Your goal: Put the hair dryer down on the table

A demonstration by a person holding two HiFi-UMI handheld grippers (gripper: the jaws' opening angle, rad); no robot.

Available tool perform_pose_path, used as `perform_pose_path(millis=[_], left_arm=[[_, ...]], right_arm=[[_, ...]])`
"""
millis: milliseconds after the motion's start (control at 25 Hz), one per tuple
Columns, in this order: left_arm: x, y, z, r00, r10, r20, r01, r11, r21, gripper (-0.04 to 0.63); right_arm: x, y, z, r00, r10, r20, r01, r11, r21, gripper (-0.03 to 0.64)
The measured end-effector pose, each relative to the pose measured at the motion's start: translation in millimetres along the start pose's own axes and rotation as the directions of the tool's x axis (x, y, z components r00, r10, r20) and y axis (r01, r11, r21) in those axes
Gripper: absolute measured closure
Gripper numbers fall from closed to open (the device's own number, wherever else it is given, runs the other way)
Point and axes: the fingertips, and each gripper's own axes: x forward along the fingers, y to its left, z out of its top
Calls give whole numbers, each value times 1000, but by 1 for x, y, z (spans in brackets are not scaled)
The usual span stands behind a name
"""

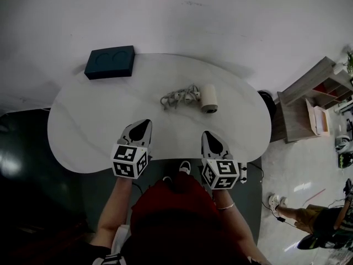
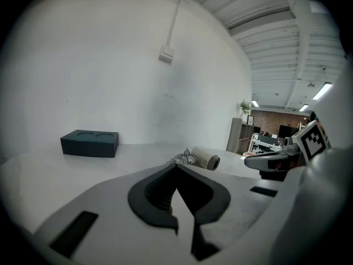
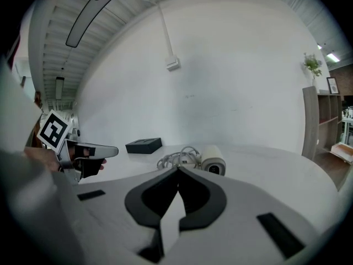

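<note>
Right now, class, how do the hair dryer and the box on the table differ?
The dryer is pale, the box dark. The dryer is a round barrel with a cord; the box is flat with two round hollows. The box sits at the left rear edge, the dryer near the middle. Both rest on the table.

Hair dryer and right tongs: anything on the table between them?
Nothing. The head view shows bare table between the hair dryer and the right tongs.
</note>
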Motion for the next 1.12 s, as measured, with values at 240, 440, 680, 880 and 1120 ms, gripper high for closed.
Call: perform_pose_path(millis=[240,440,680,880,1120], left_arm=[[-14,-6,-7,1000,17,5,-17,1000,-14,574],[-25,-10,-10,1000,27,16,-27,999,-17,574],[-34,-14,-11,999,38,37,-37,999,-21,574],[-42,-16,-13,998,47,43,-46,999,-24,574],[-52,-20,-15,997,58,47,-57,998,-24,574]], right_arm=[[-8,11,-2,1000,3,0,-3,1000,-24,603],[-15,19,-2,1000,13,9,-13,999,-30,603],[-24,25,-5,1000,14,22,-13,999,-41,603],[-32,27,-7,1000,11,29,-10,999,-43,603],[-41,29,-8,999,7,37,-6,999,-42,603]])
